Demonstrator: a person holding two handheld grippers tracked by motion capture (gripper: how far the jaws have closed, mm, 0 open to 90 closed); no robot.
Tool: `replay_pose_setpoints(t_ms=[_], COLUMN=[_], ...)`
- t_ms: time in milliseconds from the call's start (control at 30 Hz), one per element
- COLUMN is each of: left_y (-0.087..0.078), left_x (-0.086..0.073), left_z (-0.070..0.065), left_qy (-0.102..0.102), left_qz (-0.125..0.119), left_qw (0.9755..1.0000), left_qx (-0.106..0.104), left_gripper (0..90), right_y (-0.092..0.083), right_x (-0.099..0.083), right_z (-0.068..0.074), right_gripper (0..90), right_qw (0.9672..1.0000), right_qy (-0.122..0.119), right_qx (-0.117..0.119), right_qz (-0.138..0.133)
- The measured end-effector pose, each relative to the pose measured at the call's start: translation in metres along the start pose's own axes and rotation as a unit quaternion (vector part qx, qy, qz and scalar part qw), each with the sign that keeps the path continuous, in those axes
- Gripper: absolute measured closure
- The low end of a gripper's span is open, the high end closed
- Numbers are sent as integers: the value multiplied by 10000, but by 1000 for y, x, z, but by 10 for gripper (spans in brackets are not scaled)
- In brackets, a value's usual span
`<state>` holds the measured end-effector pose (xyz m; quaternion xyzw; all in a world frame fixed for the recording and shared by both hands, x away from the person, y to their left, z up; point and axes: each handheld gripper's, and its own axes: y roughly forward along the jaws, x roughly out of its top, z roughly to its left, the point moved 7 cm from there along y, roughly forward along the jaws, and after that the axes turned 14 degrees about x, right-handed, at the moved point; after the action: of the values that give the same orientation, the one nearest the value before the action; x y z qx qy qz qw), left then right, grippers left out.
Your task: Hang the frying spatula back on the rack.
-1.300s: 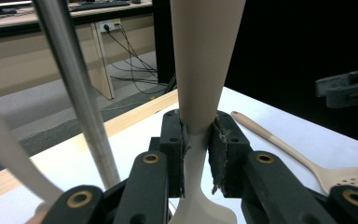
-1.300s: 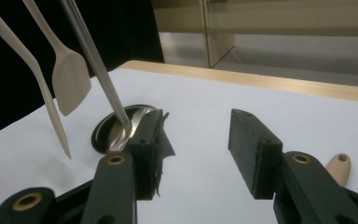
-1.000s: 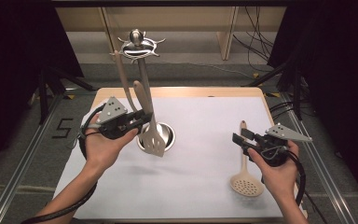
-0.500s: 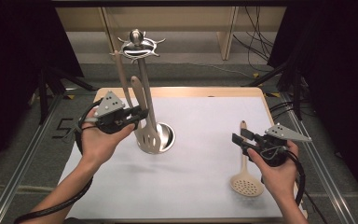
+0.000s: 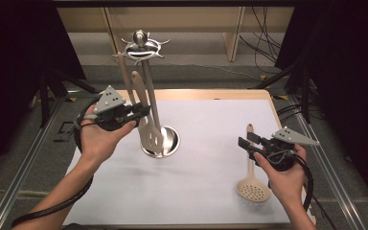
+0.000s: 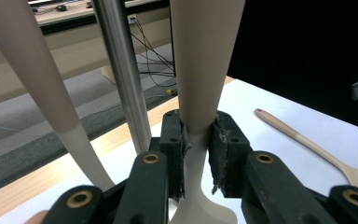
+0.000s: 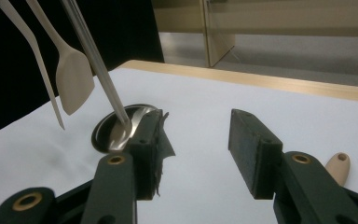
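White paper covers the surface [image 5: 206, 191], with dark curtains at both sides and pale wooden furniture beyond. From the high view, the left tool [image 5: 141, 111] is clenched on the handle of a beige slotted turner [image 5: 146, 127] that hangs beside the chrome post of a utensil stand [image 5: 148, 91], its blade just above the round steel base; a second beige utensil [image 5: 124, 76] hangs on the far side of that tool's jaws. The right tool [image 5: 244, 142] stands released, hovering above the handle of a beige skimmer [image 5: 252, 184] lying flat beneath it. From the left gripper view, the pads [image 6: 175, 140] pinch the turner's narrow neck [image 6: 198, 93], with the stand's post [image 6: 121, 70] just to their left. From the right gripper view, the right tool's [image 7: 196, 154] jaws gape with nothing between them, and the skimmer's handle end [image 7: 338, 168] peeks out beside the right jaw. The turner looks light, stiff and smooth, so it may slip or swing; the waisted neck seems the surest place to hold it
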<state>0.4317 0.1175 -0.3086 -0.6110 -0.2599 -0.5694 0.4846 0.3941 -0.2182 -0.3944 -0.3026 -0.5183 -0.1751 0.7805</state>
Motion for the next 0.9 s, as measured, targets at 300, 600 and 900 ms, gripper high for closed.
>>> replay_pose_setpoints(t_ms=[300, 600, 900], left_y=[1, 3, 7], left_x=[9, 11, 10], left_z=[4, 7, 11], left_qy=[8, -21, -29], left_qz=[12, 66, 136], left_qw=[10000, 9999, 9998], left_qx=[29, 80, 134], left_gripper=[754, 754, 754], right_y=[0, 0, 0], right_x=[0, 0, 1], right_z=[-1, -1, -2], right_gripper=[561, 561, 562], right_qw=[10000, 10000, 9999], right_qy=[-73, -59, -96], right_qx=[-1, 0, 35], right_qz=[-16, -22, -22])
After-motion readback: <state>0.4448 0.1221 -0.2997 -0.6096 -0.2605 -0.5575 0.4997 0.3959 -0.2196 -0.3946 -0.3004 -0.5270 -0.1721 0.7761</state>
